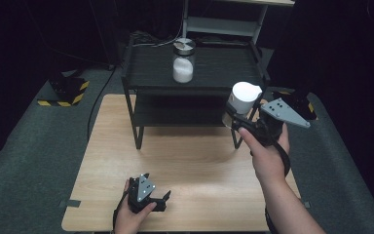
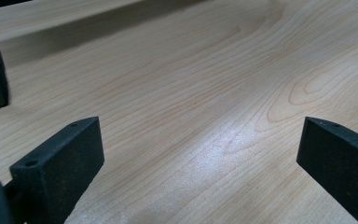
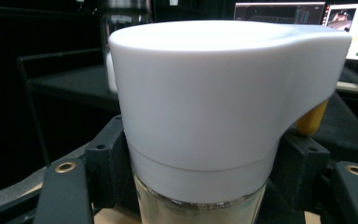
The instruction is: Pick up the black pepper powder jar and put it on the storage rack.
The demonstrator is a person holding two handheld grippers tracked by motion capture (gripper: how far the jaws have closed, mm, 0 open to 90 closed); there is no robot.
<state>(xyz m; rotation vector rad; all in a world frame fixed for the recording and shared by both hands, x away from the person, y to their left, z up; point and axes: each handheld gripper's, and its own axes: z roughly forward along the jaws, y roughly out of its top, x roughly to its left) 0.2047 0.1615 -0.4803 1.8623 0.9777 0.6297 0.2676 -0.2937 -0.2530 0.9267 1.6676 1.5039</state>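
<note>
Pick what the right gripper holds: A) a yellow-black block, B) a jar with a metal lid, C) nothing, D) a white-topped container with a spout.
D: the right gripper has its jaws clamped on the white-topped container, lifted beside the black shelf; the lidded jar stands on that shelf.

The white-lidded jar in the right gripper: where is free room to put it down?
The table is bare between the rack's legs and the left gripper. The top shelf is free right of the glass jar. The jar hangs close to the rack's right corner.
</note>
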